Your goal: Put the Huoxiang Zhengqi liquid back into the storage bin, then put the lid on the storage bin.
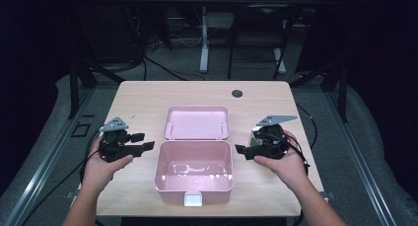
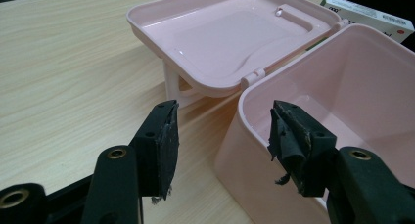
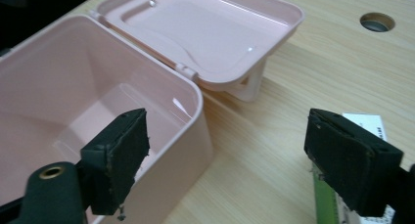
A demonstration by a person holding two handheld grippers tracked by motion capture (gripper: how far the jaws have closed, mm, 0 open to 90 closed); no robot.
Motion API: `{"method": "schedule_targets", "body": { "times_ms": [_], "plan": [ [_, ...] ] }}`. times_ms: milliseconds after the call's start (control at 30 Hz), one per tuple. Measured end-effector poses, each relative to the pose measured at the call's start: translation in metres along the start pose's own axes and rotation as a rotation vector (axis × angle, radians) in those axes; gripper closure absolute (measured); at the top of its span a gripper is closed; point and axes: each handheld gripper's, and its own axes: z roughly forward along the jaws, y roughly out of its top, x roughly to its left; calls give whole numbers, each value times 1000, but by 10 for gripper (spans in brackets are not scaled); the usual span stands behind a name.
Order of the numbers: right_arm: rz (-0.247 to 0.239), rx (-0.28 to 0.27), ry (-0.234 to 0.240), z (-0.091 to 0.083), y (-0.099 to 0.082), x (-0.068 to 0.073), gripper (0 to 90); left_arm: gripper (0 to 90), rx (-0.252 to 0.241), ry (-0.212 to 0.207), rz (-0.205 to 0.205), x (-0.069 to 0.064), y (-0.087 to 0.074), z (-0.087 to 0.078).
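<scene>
Both claws, left [image 1: 148, 141] and right [image 1: 238, 150], gape empty beside the pink box [image 1: 193, 174] (lid back); a careless sweep could shove it across the bench [image 1: 143, 95].

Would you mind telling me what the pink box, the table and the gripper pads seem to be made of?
Pink box: likely moulded plastic, glossy, with light glints and rounded corners. Table: pale wood-grain top, probably laminate, matte. Pads: black, soft-looking rubber or foam, with frayed edges.
</scene>
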Motion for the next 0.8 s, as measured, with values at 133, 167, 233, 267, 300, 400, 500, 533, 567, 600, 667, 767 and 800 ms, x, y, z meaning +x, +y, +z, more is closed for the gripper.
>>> {"method": "schedule_targets", "body": {
  "times_ms": [133,167,233,267,300,400,500,533,567,600,667,767,800],
  "plan": [
    [-8,31,-24,2,5,-6,271,440,10,-4,-14,1,0,-1],
    [-17,32,-32,2,7,-7,283,440,11,-2,-17,2,0,-1],
    [-27,48,-51,3,10,-9,305,440,27,2,-18,2,0,-2],
    [-34,50,-54,3,12,-10,320,440,21,6,-28,3,0,-2],
    [-34,56,-56,4,14,-12,337,440,22,7,-36,3,0,-2],
    [-47,78,-67,5,18,-16,342,440,29,12,-37,4,0,-3],
    [-40,114,-77,7,21,-18,361,440,29,10,-42,5,0,-3],
    [-37,125,-75,8,22,-20,364,440,31,11,-41,5,0,-3],
    [-33,138,-81,9,23,-21,366,440,29,13,-44,5,0,-3],
    [-39,149,-86,10,24,-22,366,440,28,12,-44,5,0,-3],
    [-49,164,-93,12,25,-25,366,440,31,13,-38,6,0,-4],
    [-55,180,-105,14,27,-28,363,440,30,17,-41,7,-1,-6],
    [-58,182,-107,15,28,-29,361,440,27,21,-42,7,-1,-7]
  ]
}}
